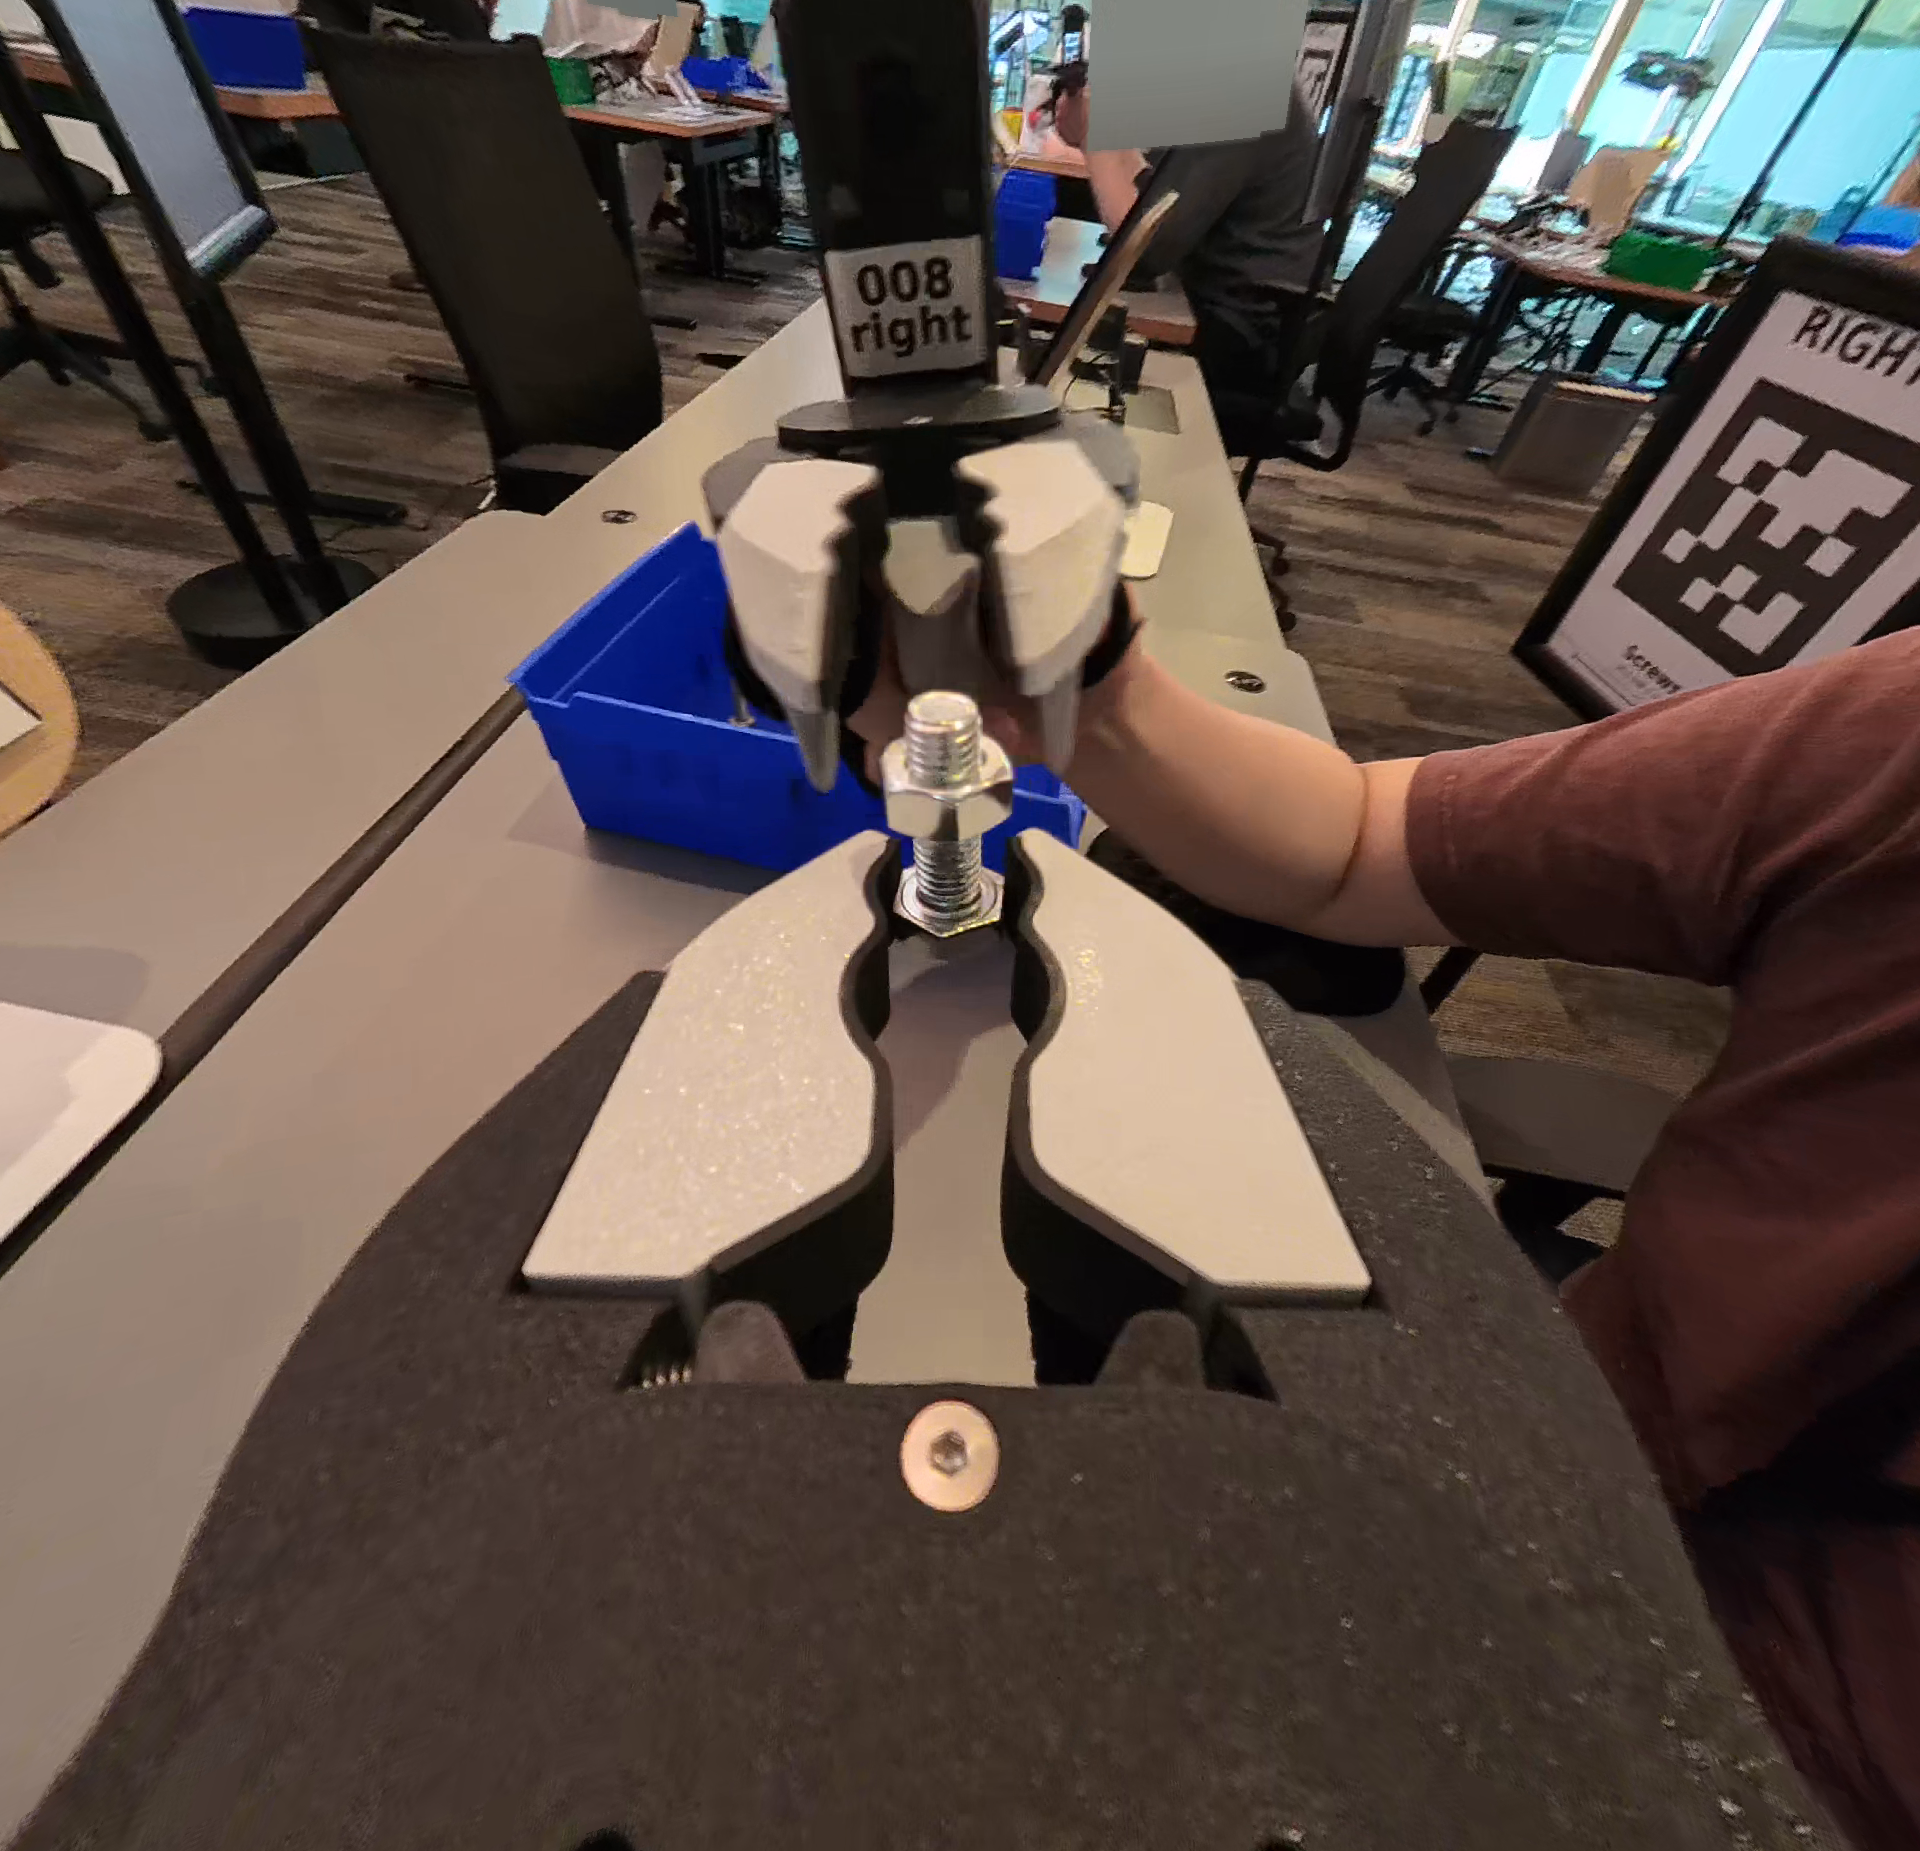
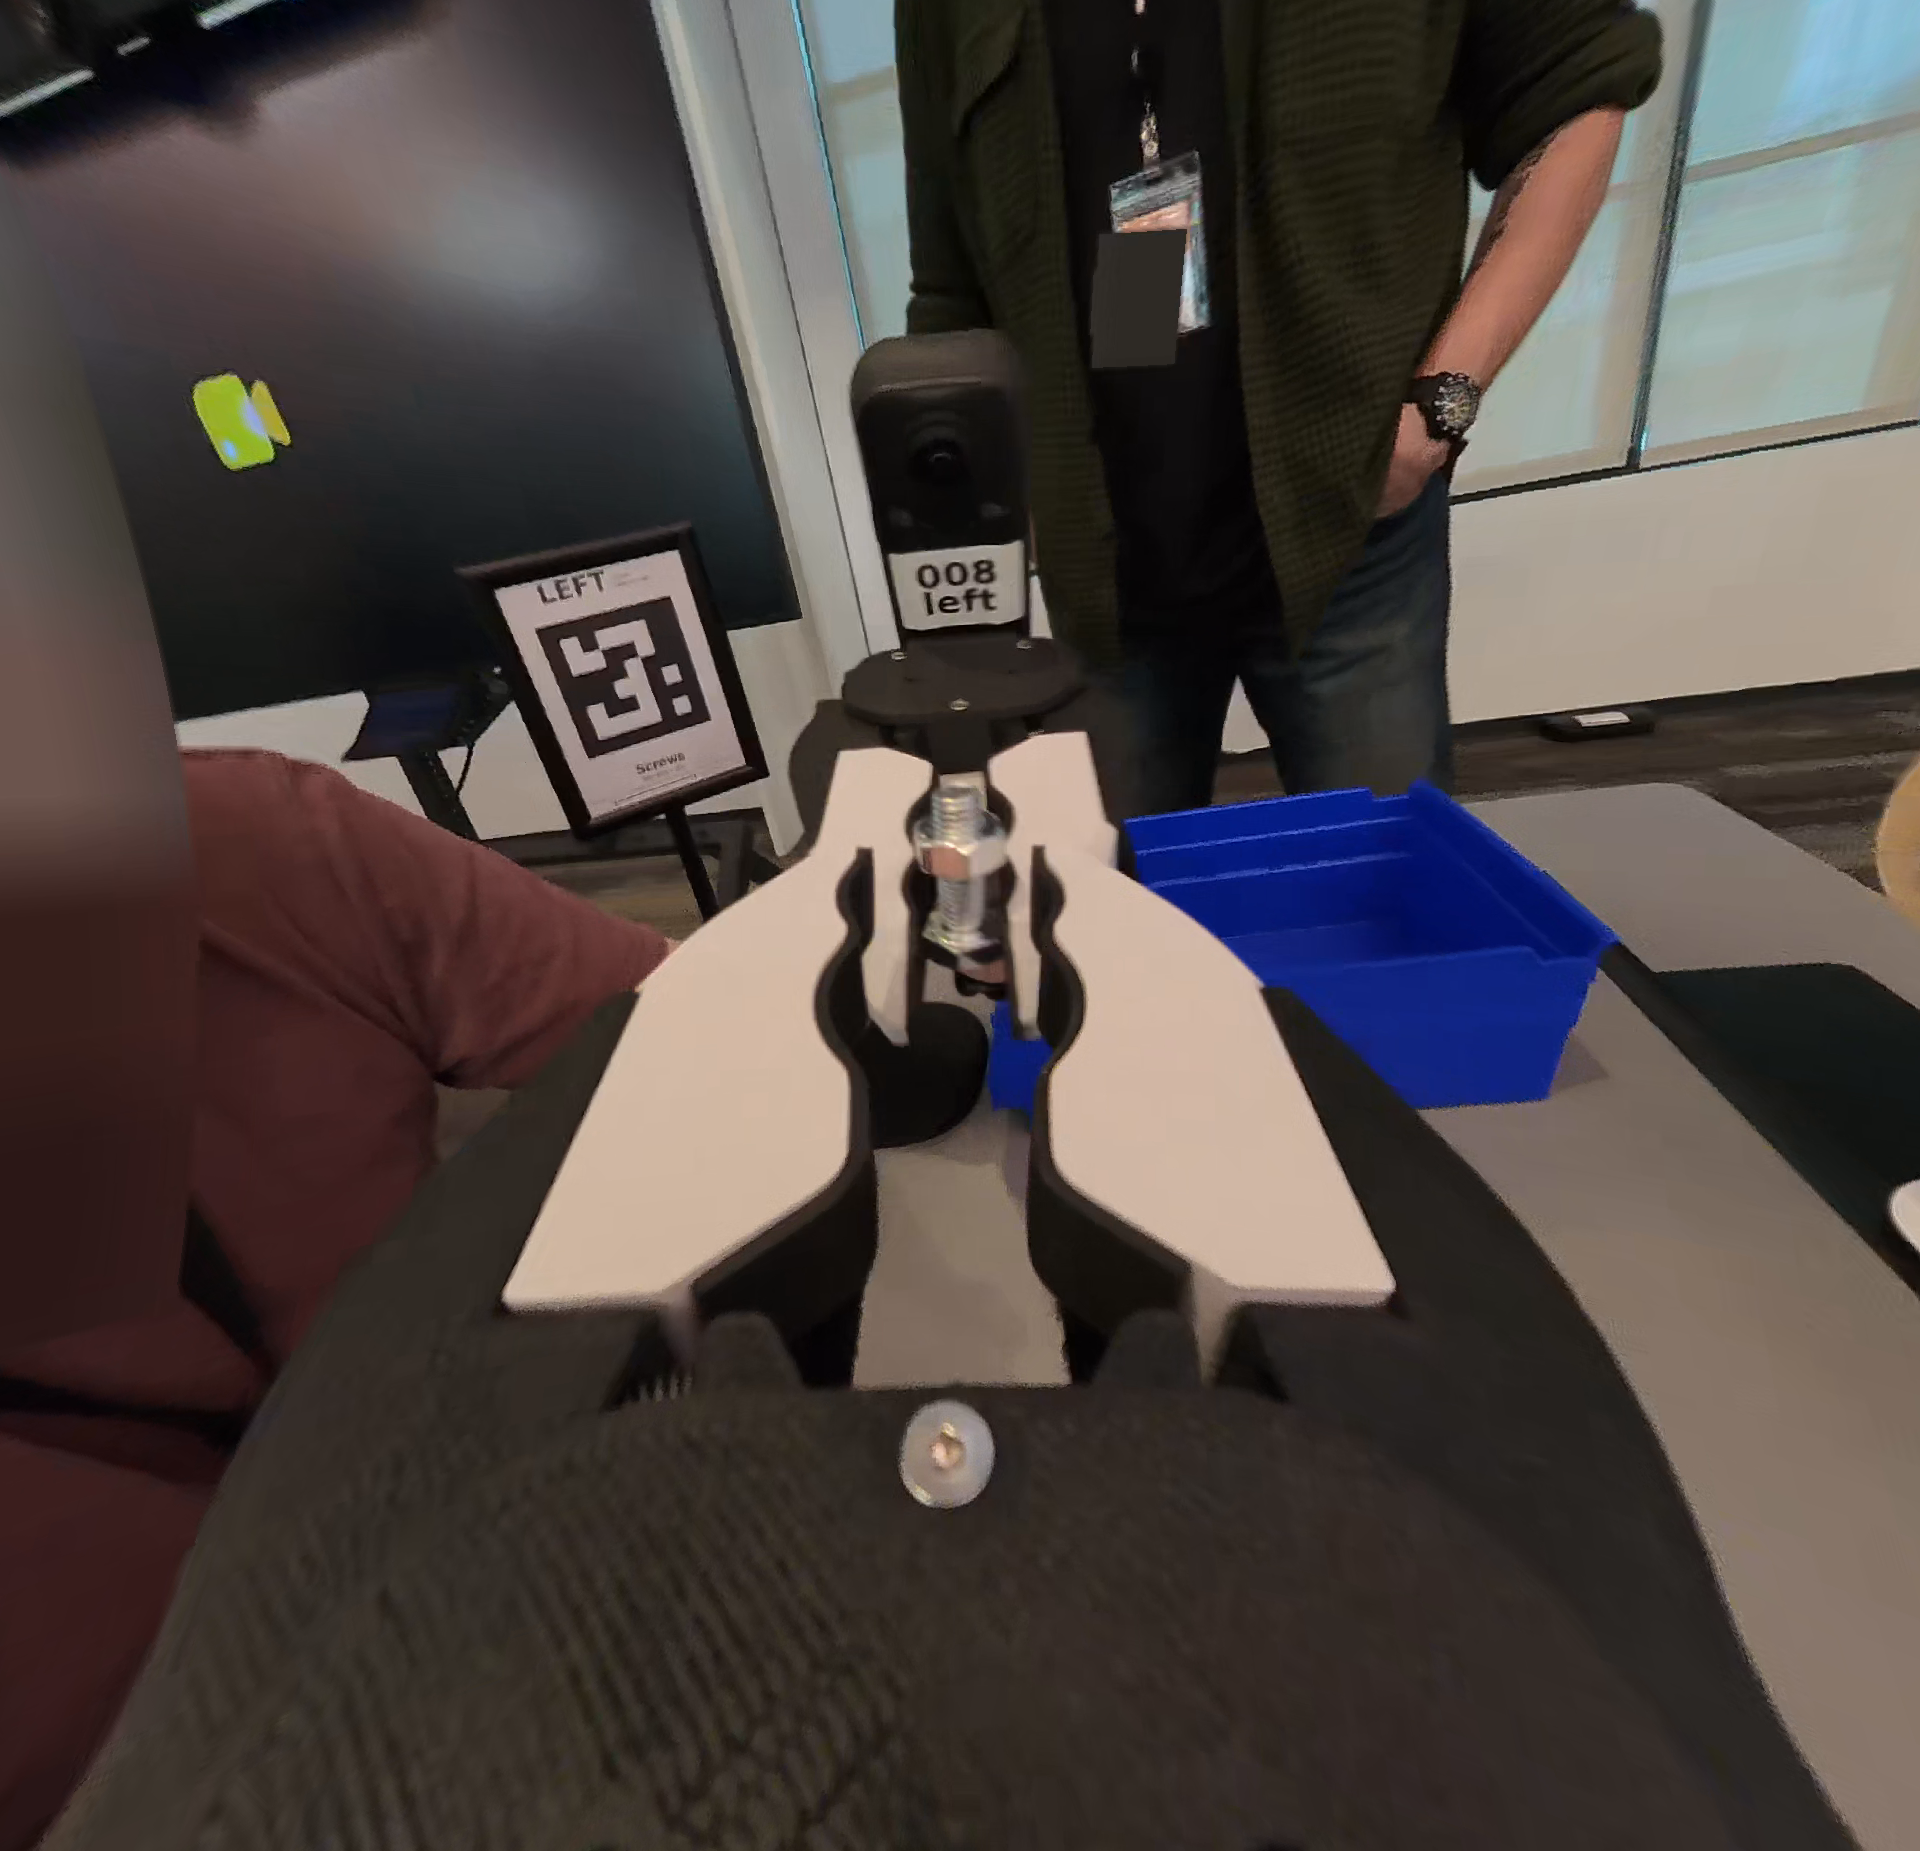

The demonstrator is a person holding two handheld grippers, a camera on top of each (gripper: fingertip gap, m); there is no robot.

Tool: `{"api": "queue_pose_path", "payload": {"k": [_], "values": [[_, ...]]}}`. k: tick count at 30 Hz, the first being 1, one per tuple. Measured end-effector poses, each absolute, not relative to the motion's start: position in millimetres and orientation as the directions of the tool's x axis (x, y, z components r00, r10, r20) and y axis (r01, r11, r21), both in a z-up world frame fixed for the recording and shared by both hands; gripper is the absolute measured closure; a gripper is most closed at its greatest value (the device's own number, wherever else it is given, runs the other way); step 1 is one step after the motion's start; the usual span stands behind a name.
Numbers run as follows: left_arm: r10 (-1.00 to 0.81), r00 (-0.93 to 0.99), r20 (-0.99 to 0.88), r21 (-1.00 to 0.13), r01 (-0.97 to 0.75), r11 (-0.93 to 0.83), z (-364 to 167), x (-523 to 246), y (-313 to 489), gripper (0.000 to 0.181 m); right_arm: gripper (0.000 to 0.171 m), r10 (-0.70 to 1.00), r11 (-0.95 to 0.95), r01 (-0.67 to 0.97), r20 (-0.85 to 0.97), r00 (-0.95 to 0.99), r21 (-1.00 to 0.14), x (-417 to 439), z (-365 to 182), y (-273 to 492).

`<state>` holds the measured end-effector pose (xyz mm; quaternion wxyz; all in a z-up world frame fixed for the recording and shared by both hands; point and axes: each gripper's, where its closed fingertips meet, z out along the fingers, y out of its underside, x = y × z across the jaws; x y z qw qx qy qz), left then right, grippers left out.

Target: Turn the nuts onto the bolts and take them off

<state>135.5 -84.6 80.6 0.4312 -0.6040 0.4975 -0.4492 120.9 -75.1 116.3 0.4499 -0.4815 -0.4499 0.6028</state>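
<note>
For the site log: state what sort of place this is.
Most likely an open-plan office or lab workspace: rows of desks with office chairs, framed marker signs on stands, and a blue parts bin on the grey table.

1. We see a white rectangular label (image 1: pixel 914 310) with bold black print, a number over a word, on the black camera housing atop the right gripper (image 1: pixel 940 752).
2. A matching white label (image 2: pixel 958 586) sits on the left gripper's (image 2: pixel 961 960) black camera housing.
3. A black-framed white sign (image 1: pixel 1756 513) carries a heading, a black square marker and small print.
4. A second black-framed white sign (image 2: pixel 618 679) stands on a post, laid out likewise.
5. A lanyard badge (image 2: pixel 1153 243) hangs on a standing person; its print seems too blurred to read.
</note>
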Motion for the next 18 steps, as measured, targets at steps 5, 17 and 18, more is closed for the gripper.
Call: {"api": "queue_pose_path", "payload": {"k": [5,17,18], "values": [[-0.992,0.053,0.117,-0.966,-0.225,-0.126,78.9,141.0,-93.9,0.163,0.139,0.986,-0.13,-0.069,-0.122,-0.113,-0.989,106.0,108.6,-83.6],[-0.991,-0.005,0.134,-0.971,-0.2,-0.131,86.1,140.0,-102.9,0.163,0.14,0.972,-0.184,-0.123,-0.162,-0.17,-0.975,111.3,115.4,-84.8],[-0.99,-0.014,0.139,-0.972,-0.191,-0.134,88.4,139.4,-104.9,0.163,0.143,0.968,-0.217,-0.137,-0.195,-0.158,-0.966,117.4,115.2,-75.5]]}}
